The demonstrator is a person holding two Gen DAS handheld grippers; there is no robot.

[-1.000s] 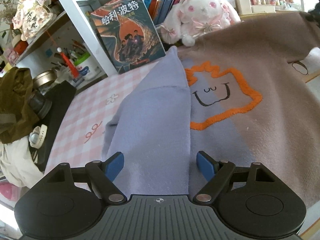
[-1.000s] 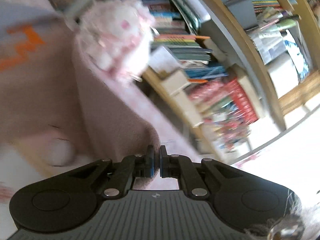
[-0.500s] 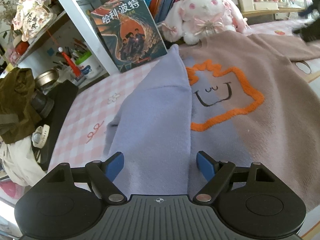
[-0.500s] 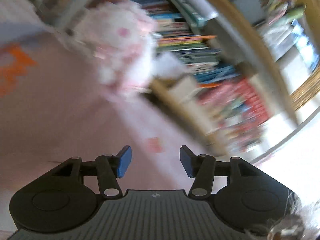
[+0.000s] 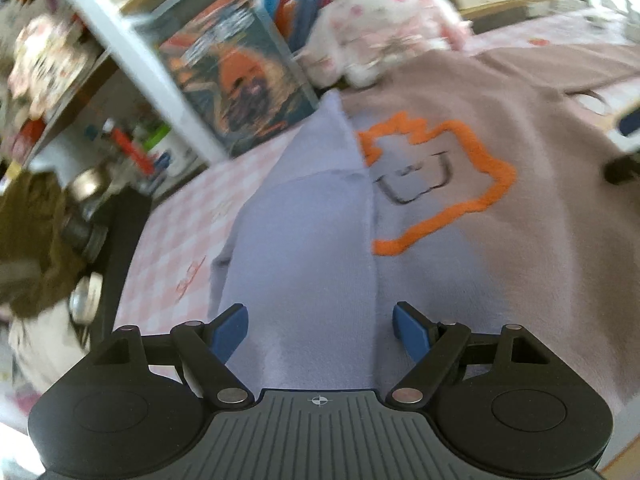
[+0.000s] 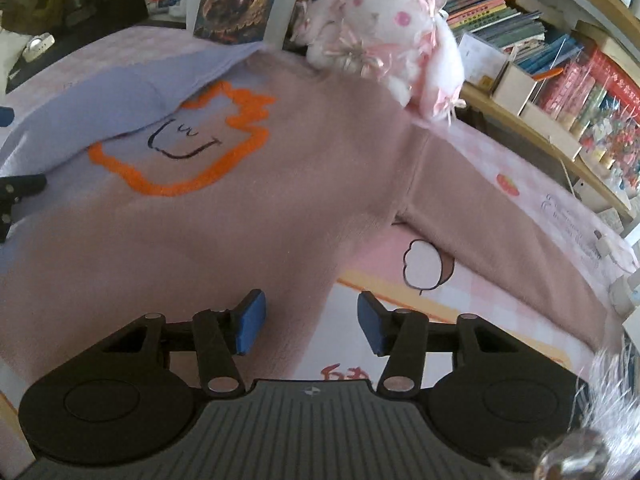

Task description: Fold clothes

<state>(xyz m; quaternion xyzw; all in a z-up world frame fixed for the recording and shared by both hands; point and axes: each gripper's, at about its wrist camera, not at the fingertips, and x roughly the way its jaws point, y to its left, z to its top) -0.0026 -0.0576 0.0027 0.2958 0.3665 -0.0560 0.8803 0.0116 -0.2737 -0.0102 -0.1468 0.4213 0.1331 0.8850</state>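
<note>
Pink checked cloth (image 6: 532,216) under sweater (image 6: 248,216), plush rabbit (image 6: 384,28) at its far edge

The left tool (image 5: 320,330) has a matt black body with two rounded lobes, each with a shallow round disc pressed into it. Between the lobes lies a grey ribbed plate bearing a small white crosshair mark near its far edge. Black linkage arms run forward from silver rivets and end in blue fingers (image 5: 230,332). The right tool (image 6: 310,322) is built the same way: black lobes, grey ribbed plate with the crosshair mark, silver pivot pins, blue pads (image 6: 250,320). A tuft of white fluffy trim shows at its near right corner.
</note>
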